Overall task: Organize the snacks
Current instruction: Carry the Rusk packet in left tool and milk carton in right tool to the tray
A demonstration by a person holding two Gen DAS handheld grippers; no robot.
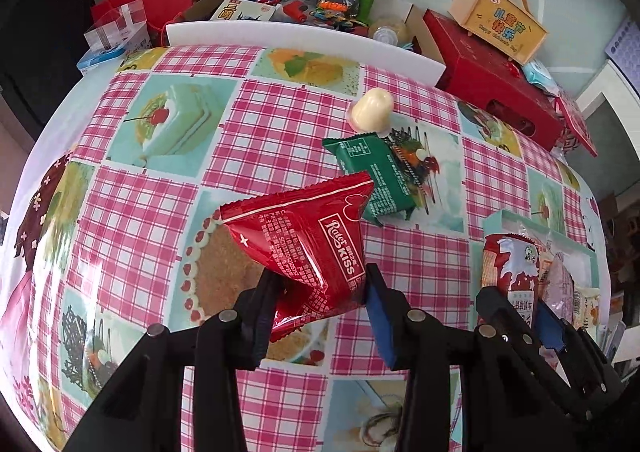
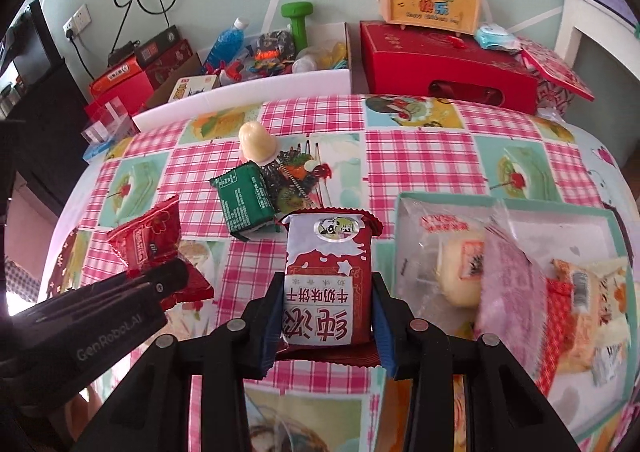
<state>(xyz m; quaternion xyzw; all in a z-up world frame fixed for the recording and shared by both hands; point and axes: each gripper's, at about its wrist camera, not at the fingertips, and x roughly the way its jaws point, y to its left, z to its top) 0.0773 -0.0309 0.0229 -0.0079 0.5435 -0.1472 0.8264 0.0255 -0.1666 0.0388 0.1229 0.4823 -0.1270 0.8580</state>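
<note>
Pink-and-white checked oilcloth with glossy printed dessert squares covers the tabletop (image 2: 416,148), and boxes crowd its far edge. Two snacks lie loose on the cloth near the middle: one flat green foil biscuit packet (image 1: 378,176), rectangular with crimped ends, and one pale cream jelly cup (image 1: 372,114) of smooth moulded plastic, dome-shaped, just behind the packet toward the far edge. One shallow teal-rimmed cardboard tray (image 2: 404,212) sits by the right edge, holding several crinkly clear and pink wrappers; their exact count cannot be told.

The left gripper (image 1: 320,288) is clamped on one shiny red foil pillow pack (image 1: 304,240), which is creased where the black fingers pinch its lower end and is lifted off the cloth. The right gripper (image 2: 326,312) is closed on one upright red-and-white biscuit pack (image 2: 328,280), flat and rectangular, squeezed at both side edges and held just left of the tray.
</note>
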